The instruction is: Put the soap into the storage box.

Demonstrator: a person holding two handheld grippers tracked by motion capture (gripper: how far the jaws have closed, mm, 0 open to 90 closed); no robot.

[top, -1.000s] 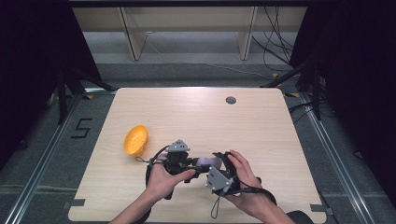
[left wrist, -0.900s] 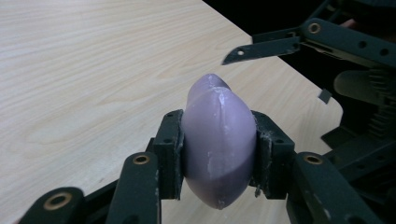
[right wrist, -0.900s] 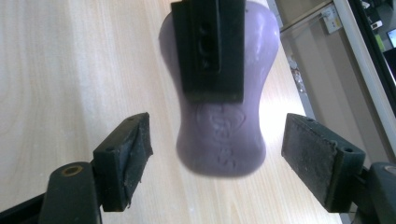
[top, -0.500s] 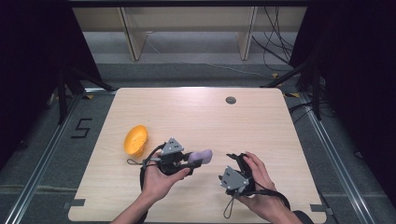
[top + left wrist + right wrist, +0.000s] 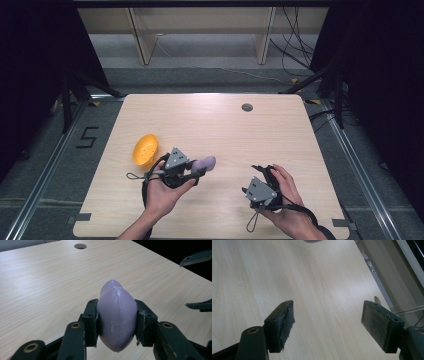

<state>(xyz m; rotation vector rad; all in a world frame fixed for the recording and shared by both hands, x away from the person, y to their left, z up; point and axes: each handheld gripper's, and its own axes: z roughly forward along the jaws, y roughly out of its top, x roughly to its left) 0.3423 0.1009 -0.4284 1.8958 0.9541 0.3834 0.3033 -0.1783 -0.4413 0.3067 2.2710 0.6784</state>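
A: Far left first?

B: Yellow bowl (image 5: 145,149) on the table (image 5: 225,125), left of middle, seemingly empty.

A: Next over?

B: Left gripper (image 5: 196,168), just right of the bowl. Fingers (image 5: 90,320) clamped on both flanks of a purple lump (image 5: 116,315), soap-like. Lump lifted clear of the table, nose poking out past the fingers toward the right side.

A: Far right?

B: Right gripper (image 5: 263,171), well apart from the lump, over the near right part of the table. Fingers (image 5: 283,320) wide apart, just been closing a touch, nothing between them, bare wood below.

A: Step in hand?

B: Probably carrying the lump, left grip alone, right hand out of it.

A: Next move?

B: Most likely a swing left to the bowl. Calls for a wrist turn, with the lump pointing away from the bowl now. Then hold the squeeze until above the rim, lower, and release. Rounded, slick-looking shape, so some risk of it squirting out under pressure.
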